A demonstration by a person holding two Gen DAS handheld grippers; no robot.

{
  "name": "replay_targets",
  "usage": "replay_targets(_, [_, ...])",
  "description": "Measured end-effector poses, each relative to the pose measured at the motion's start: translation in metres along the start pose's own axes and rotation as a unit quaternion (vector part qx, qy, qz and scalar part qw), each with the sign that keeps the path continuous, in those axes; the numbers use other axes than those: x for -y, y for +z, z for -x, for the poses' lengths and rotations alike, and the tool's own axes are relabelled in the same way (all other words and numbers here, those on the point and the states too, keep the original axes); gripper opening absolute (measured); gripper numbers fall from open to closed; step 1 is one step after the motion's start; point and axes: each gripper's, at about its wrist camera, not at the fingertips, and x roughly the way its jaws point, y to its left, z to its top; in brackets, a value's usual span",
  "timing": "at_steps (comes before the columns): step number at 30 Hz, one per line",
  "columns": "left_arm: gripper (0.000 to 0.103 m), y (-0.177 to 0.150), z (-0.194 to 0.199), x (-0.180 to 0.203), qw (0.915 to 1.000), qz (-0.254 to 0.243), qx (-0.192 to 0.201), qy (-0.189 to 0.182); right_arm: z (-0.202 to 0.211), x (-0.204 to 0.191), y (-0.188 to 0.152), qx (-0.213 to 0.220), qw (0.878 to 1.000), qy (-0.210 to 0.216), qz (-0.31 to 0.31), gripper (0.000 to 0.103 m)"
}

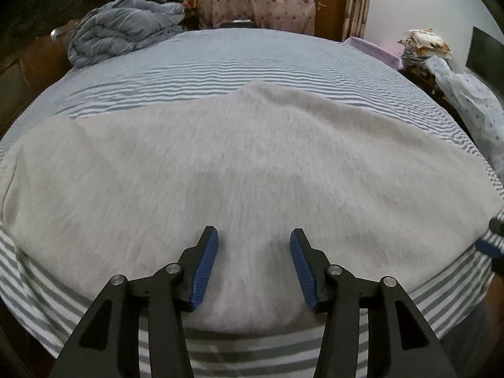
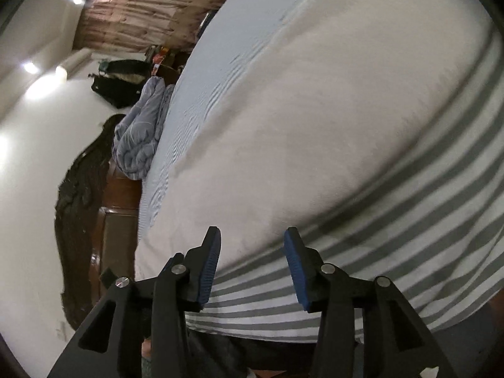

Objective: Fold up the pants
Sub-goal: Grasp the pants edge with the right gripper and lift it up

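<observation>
The light grey, soft knit pants (image 1: 239,157) lie spread flat across the middle of the left wrist view, on the grey-and-white striped bed sheet (image 1: 220,66). The left claw (image 1: 254,236), low in that frame, hangs over the pants with its blue pads parted and nothing between them. In the right wrist view the right claw (image 2: 252,236) stands partly spread and empty at the pants' edge. A crumpled blue-grey quilt (image 1: 126,28) sits upper left.
</observation>
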Motion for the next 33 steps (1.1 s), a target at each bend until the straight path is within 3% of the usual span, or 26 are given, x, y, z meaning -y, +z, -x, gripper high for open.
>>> replay_targets(8, [0.054, -0.001, 0.023, 0.016, 0.9985, 0.035, -0.001, -0.042, -0.04, 0.006, -0.007, -0.037, 0.998, 0.044, -0.005, 0.044])
replay_targets(15, [0.054, 0.012, 0.016, 0.061, 0.9963, 0.024, -0.02, -0.08, -0.047, 0.017, 0.016, -0.008, 0.997, 0.071, -0.026, 0.041])
replay_targets(21, [0.054, 0.022, -0.001, 0.086, 0.9936, 0.032, -0.047, -0.098, -0.012, 0.052, 0.052, 0.056, 0.992, 0.086, -0.068, 0.035])
replay_targets(27, [0.054, 0.028, -0.008, 0.104, 0.9943, 0.014, -0.05, -0.093, 0.044, 0.086, 0.094, 0.133, 0.987, 0.046, -0.082, 0.034])
replay_targets(33, [0.054, 0.029, -0.017, 0.12, 0.9938, 0.002, -0.059, -0.095, 0.082, 0.11, 0.125, 0.166, 0.982, 0.025, -0.085, 0.032])
